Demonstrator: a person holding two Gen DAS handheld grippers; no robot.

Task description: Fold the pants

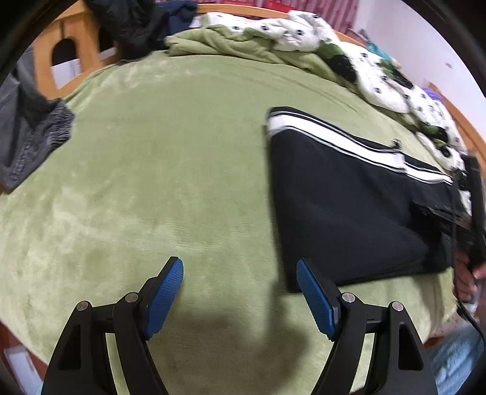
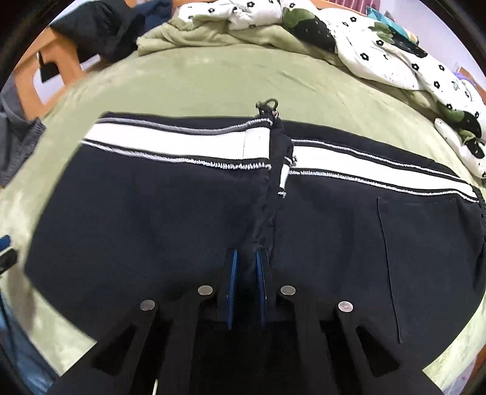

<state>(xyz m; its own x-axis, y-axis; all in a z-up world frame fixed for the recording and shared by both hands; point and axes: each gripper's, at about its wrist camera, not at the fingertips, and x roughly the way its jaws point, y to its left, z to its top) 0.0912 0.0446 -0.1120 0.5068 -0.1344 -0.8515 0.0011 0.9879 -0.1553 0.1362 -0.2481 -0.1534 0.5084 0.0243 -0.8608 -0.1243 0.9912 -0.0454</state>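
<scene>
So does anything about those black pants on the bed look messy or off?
Mostly neat: the black pants lie flat on the green blanket. Only the white stripe breaks at the middle fold, its two halves misaligned, with a drawstring end poking out.

A bed fills the room, spread with a plush green blanket (image 1: pixel 152 158) that lies mostly flat, its far end bunched into a rumpled heap beside a white quilt (image 1: pixel 291 33) printed with small black flowers. Behind it runs a light wooden bed frame (image 1: pixel 45 57) with an arched cutout, dark clothes (image 1: pixel 136 24) draped over its top rail and a grey garment (image 1: pixel 27 136) hanging off the left side. A pale wall (image 1: pixel 404 39) shows at the far right, evenly lit, with red patterned fabric (image 1: pixel 334 12) at the top edge.
</scene>
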